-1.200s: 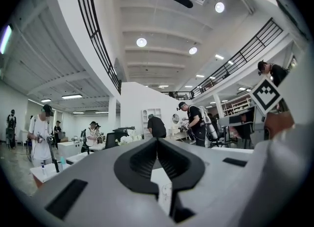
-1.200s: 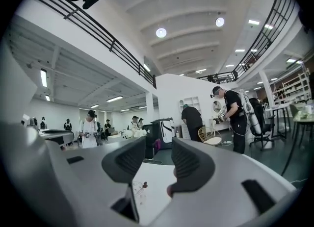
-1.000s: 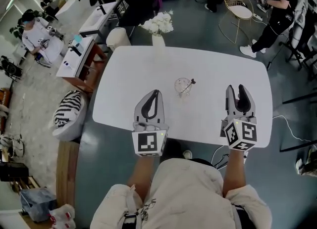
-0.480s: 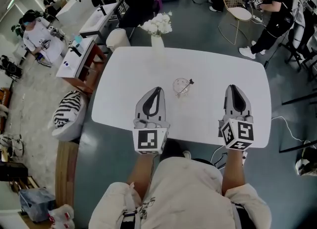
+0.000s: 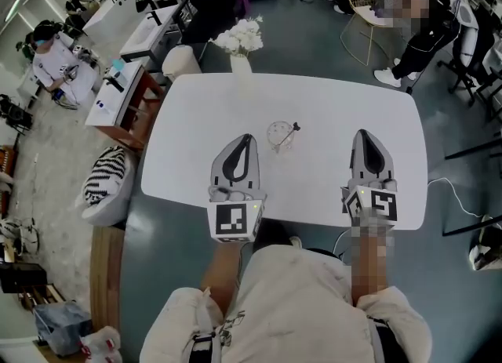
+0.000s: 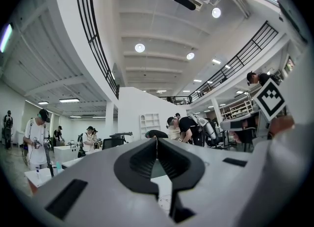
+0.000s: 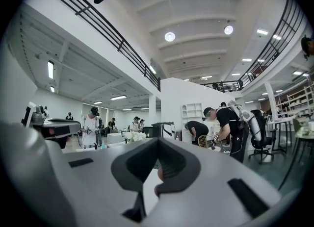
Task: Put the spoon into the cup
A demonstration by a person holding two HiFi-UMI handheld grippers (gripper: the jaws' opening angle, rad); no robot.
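Note:
A clear glass cup point(image 5: 278, 137) stands at the middle of the white table point(image 5: 196, 110). The dark-handled spoon point(image 5: 290, 131) rests inside it, leaning to the right over the rim. My left gripper point(image 5: 248, 139) lies just left of the cup, near it but apart, with its tips together and nothing held. My right gripper point(image 5: 361, 133) is further off to the cup's right; its jaws are closing, the tips meet and nothing is between them. The left gripper view shows that gripper point(image 6: 156, 140) shut and level, and the right gripper view shows the same of the right gripper point(image 7: 157, 141).
A white vase of white flowers point(image 5: 241, 41) stands at the table's far edge. A wire chair point(image 5: 369, 7) and people are beyond it. Desks point(image 5: 118, 91) and a striped cushion point(image 5: 106, 181) lie to the left. My legs are at the near edge.
The right gripper's jaws went from wide open to shut without moving away. The cup and spoon stayed put. The left gripper hardly shifted.

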